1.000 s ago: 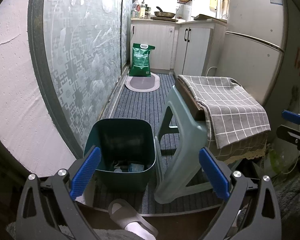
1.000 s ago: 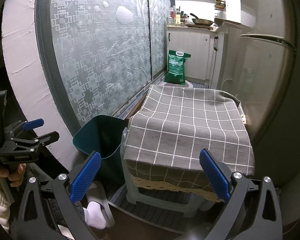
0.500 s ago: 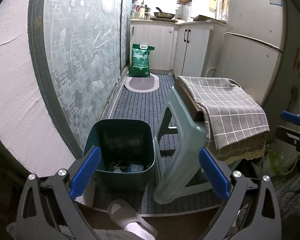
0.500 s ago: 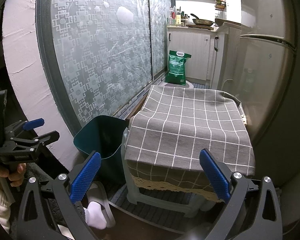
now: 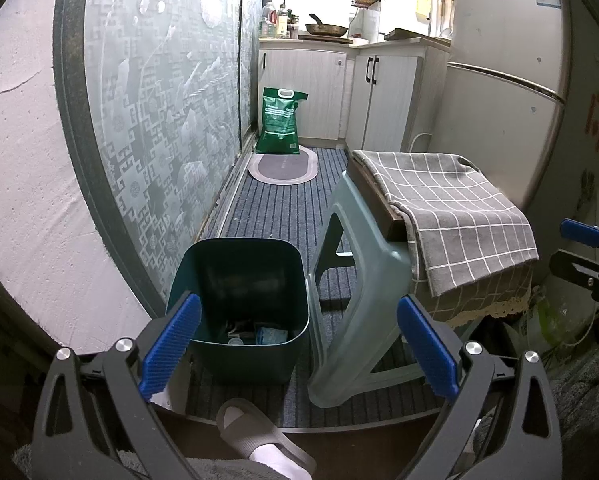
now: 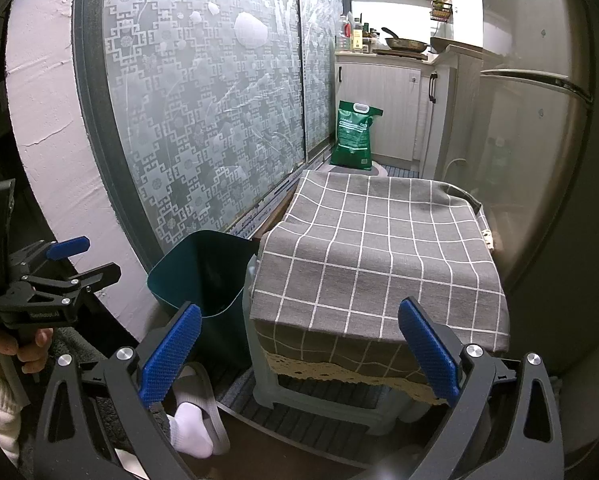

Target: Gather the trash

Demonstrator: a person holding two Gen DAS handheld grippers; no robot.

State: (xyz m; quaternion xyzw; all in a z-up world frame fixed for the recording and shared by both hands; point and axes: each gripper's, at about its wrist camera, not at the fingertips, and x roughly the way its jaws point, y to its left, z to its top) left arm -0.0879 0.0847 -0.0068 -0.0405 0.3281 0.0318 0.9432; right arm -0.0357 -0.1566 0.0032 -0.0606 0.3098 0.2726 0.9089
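Note:
A dark green trash bin (image 5: 239, 304) stands on the striped floor mat beside a pale green plastic stool (image 5: 351, 300). Several pieces of trash (image 5: 259, 334) lie at its bottom. My left gripper (image 5: 297, 344) is open and empty, held just in front of and above the bin. My right gripper (image 6: 299, 348) is open and empty, facing the stool's cloth-covered top (image 6: 379, 252). The bin's rim (image 6: 195, 264) shows left of the stool in the right wrist view. Each gripper shows at the edge of the other's view.
A grey checked cloth (image 5: 451, 216) drapes a board on the stool. A frosted sliding door (image 5: 159, 120) runs along the left. A fridge (image 5: 507, 80), cabinets (image 5: 339, 88) and a green bag (image 5: 281, 120) stand behind. My slippered foot (image 5: 259, 436) is below.
Both grippers stay open and nearly still. The views have barely shifted.

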